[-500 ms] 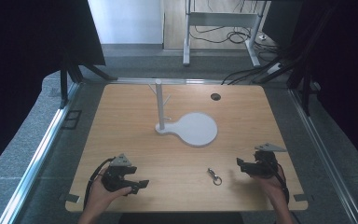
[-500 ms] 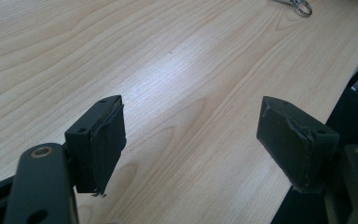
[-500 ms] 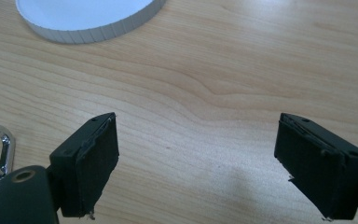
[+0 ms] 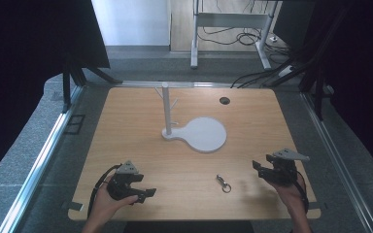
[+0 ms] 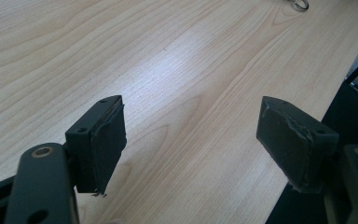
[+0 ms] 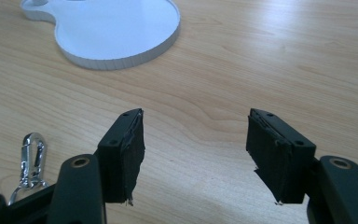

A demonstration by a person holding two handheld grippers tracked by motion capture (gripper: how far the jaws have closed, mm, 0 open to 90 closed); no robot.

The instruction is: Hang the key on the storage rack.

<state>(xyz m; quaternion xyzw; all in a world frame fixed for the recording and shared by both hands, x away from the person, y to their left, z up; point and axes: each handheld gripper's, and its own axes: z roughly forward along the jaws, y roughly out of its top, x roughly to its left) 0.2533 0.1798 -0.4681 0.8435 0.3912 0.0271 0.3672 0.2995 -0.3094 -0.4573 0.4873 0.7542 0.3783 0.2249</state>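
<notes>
Keyring clip (image 4: 223, 183) lies flat on the tabletop (image 4: 141, 141) at six o'clock of the white stand (image 4: 196, 131), unmoved. Your right tongs (image 4: 261, 168), jaws apart and empty, have edged toward it; your left tongs (image 4: 143, 193) rest open, so grasping comes next.

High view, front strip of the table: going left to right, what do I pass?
Left gripper, fingers open, in the person's left hand → metal key clip lying on the wooden table → right gripper, fingers open, in the right hand.
</notes>
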